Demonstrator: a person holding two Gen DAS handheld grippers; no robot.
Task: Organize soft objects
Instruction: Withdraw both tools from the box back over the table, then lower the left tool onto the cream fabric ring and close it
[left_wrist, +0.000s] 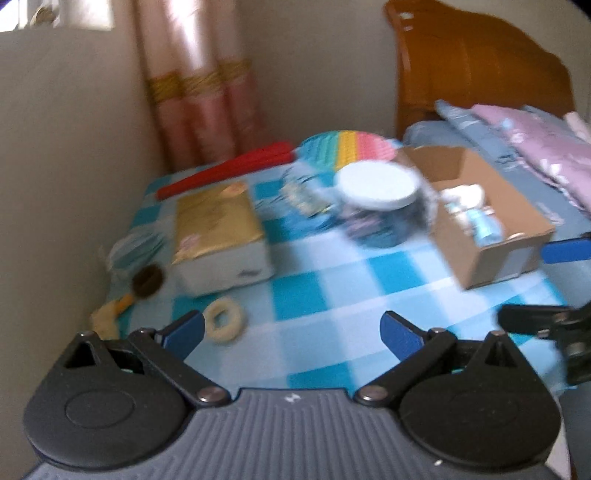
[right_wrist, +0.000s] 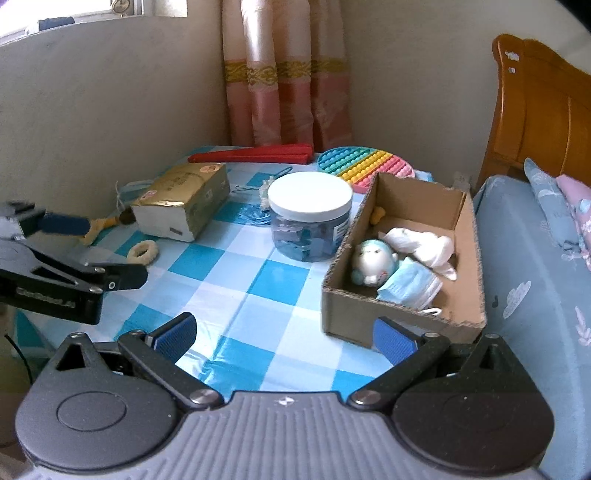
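Note:
My left gripper (left_wrist: 291, 332) stands open over the blue checked tablecloth (left_wrist: 325, 295) with nothing between its pads. A cream scrunchie (left_wrist: 223, 320) lies just beyond its left fingertip. From the right wrist view the left gripper (right_wrist: 114, 251) is at the left edge, the scrunchie (right_wrist: 144, 252) close by its tips. My right gripper (right_wrist: 284, 332) is open and empty, near the front wall of the cardboard box (right_wrist: 369, 325). Inside the box lie a plush toy (right_wrist: 369, 262), a blue face mask (right_wrist: 410, 288) and a white cloth (right_wrist: 424, 243). The left view is blurred.
A gold tissue pack (right_wrist: 184, 199), a white-lidded jar (right_wrist: 309, 218), a red folded fan (right_wrist: 255, 153) and a rainbow pop-it pad (right_wrist: 365, 166) stand further back. Another mask (right_wrist: 129, 188) and a yellow brush (right_wrist: 103, 225) lie by the wall. A bed (right_wrist: 535, 295) borders the right.

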